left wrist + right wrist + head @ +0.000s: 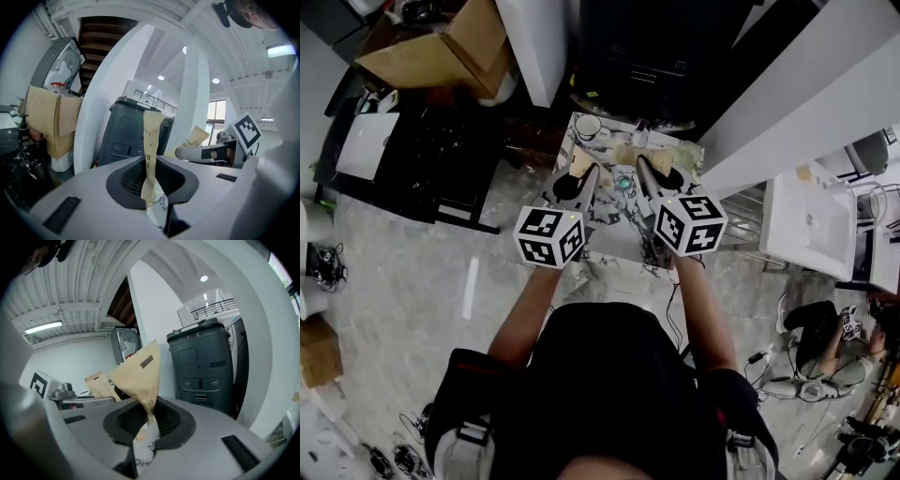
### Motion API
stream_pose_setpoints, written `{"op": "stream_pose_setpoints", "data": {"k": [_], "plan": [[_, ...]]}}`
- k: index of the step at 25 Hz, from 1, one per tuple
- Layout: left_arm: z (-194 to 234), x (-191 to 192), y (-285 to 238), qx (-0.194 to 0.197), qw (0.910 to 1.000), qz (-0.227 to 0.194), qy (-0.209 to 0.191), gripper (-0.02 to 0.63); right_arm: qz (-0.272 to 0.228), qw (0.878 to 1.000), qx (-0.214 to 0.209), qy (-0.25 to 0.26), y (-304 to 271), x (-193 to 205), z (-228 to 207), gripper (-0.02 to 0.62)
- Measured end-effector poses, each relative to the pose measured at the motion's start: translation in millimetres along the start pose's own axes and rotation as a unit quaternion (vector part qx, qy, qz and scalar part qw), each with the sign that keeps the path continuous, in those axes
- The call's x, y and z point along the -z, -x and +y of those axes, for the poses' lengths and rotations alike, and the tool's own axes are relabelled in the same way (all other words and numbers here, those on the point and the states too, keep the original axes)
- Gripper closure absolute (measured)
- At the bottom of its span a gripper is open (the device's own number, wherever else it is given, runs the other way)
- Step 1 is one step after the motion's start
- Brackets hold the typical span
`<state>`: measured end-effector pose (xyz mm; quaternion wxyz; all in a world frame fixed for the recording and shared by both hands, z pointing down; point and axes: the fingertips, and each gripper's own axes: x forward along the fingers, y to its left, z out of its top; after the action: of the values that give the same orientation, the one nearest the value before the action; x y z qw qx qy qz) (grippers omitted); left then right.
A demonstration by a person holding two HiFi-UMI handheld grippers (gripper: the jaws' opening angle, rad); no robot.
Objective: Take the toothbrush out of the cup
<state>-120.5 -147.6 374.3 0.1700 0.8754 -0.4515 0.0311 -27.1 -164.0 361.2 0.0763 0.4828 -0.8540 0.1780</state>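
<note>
Tongs of left gripper tight on left packet, right gripper on right packet; white cup beyond.

the person wore a black top with sleeves ending above the elbows, filling the lower middle of the head view. the left gripper and right gripper were pale grey, each with a white cube printed with black square markers. in the gripper views, smooth grey shells framed black ribbed pads, with dark rectangular slots set into the casing.
</note>
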Motion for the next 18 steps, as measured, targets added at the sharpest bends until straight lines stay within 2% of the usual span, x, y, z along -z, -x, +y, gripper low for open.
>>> {"op": "stream_pose_setpoints", "data": {"k": [18], "plan": [[-111, 31, 79, -0.003, 0.9996, -0.014, -0.023, 0.549, -0.021, 1.000, -0.011, 0.003, 129, 33, 25, 0.531]]}}
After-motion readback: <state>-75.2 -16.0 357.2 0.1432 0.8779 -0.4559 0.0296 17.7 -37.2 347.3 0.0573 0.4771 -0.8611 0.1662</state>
